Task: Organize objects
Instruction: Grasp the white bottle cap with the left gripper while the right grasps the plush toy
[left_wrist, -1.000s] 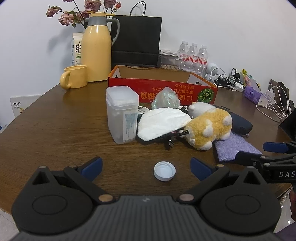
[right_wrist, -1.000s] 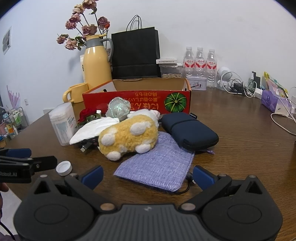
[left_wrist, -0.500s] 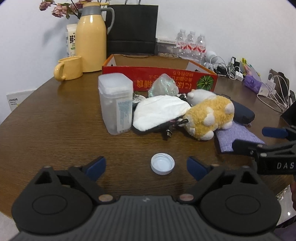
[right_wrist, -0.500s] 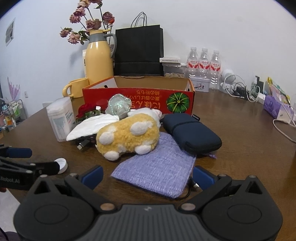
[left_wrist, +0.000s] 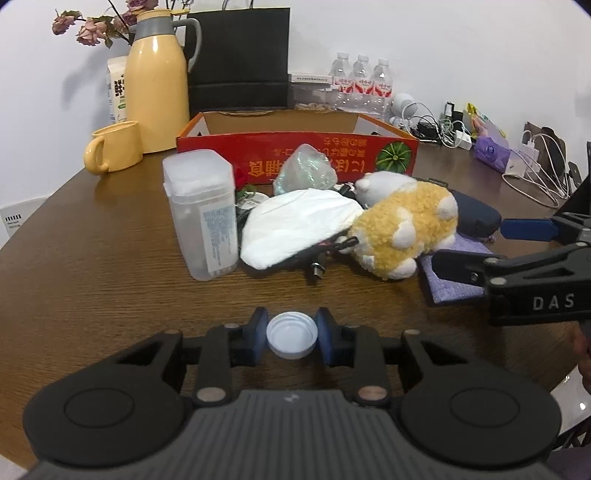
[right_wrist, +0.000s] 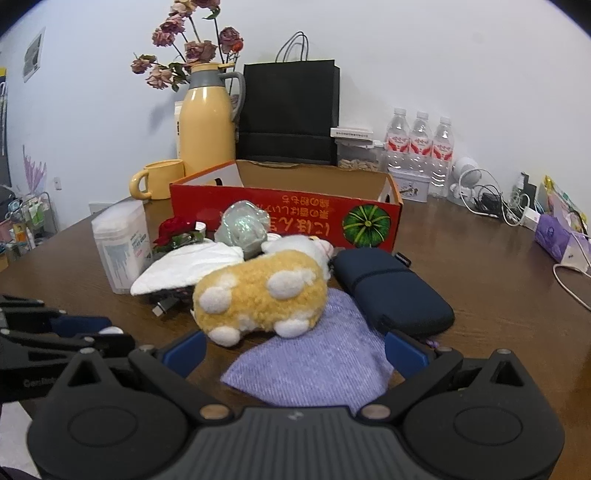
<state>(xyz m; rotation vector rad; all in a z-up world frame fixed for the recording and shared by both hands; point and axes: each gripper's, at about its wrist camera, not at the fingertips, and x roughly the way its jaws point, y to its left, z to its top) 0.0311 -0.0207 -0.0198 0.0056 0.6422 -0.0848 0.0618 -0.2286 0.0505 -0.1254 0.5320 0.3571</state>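
A white bottle cap (left_wrist: 291, 334) lies on the brown table (left_wrist: 92, 266), open side up. My left gripper (left_wrist: 291, 332) is closing on it, and both blue pads touch its sides. My right gripper (right_wrist: 295, 350) stands open low over a purple fabric pouch (right_wrist: 314, 362), nothing between its fingers. Behind the pouch lie a yellow-and-white plush toy (right_wrist: 258, 291) and a dark blue case (right_wrist: 391, 291). A white cloth (left_wrist: 295, 225), a clear lidded container (left_wrist: 203, 210) and a crumpled clear wrap (left_wrist: 306, 173) sit before the open red cardboard box (left_wrist: 295, 155).
A yellow thermos (left_wrist: 157, 85), yellow mug (left_wrist: 114, 149), black paper bag (left_wrist: 238, 59) and water bottles (left_wrist: 360, 85) line the back. Cables and chargers (left_wrist: 532, 173) crowd the right side. The right gripper (left_wrist: 491, 243) reaches in from the right, close beside the plush toy.
The left gripper's fingers have swung in from wide open onto the white cap. The right gripper has edged closer over the purple pouch, still open.
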